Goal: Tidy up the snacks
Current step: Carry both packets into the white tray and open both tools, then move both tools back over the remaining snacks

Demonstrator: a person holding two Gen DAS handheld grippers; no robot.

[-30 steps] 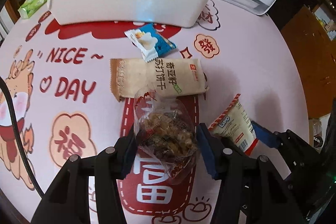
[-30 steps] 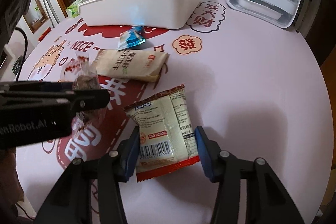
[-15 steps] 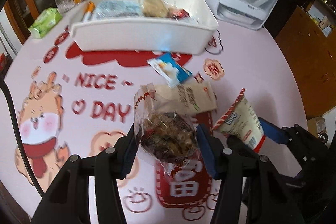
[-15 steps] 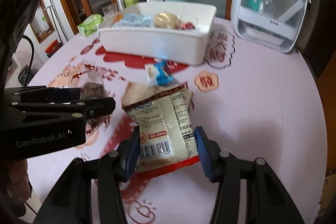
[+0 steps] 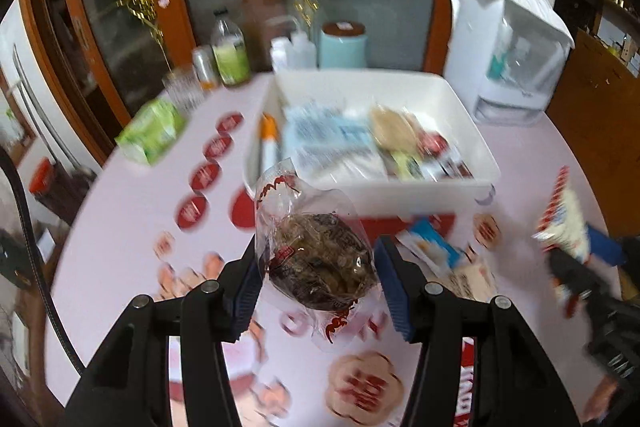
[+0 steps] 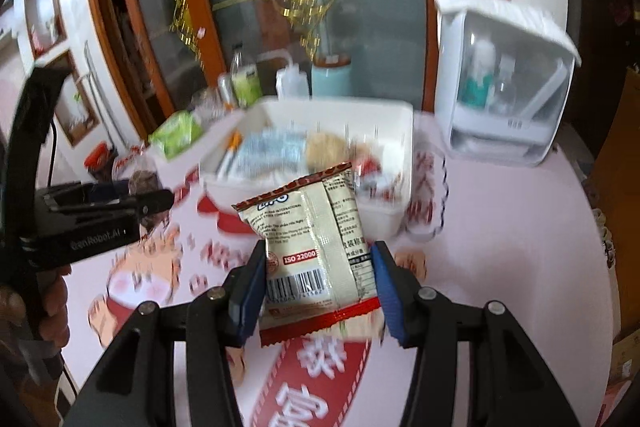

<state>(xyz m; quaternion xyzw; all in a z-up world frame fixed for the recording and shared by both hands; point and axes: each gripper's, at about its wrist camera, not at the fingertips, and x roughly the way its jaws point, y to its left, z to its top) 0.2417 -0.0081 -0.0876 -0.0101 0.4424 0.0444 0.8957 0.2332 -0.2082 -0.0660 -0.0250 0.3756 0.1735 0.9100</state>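
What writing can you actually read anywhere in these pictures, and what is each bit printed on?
"ISO 22000": red box on the cream snack packet held in the right gripper.
"GenRobot.AI": side of the left gripper.
Large Chinese characters in white on red: tablecloth; cut off and blurred, not readable here.
Fine print and barcode digits on the cream packet: too small.
Red print on the clear-wrapped brown snack and wrappers in the white bin: blurred.

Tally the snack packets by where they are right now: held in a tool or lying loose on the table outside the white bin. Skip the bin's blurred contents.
Held in a tool: 2, clear-wrapped brown snack, beige packet with red edges
Loose on the table: 2, blue-and-white packet, tan cracker packet
Total: 4
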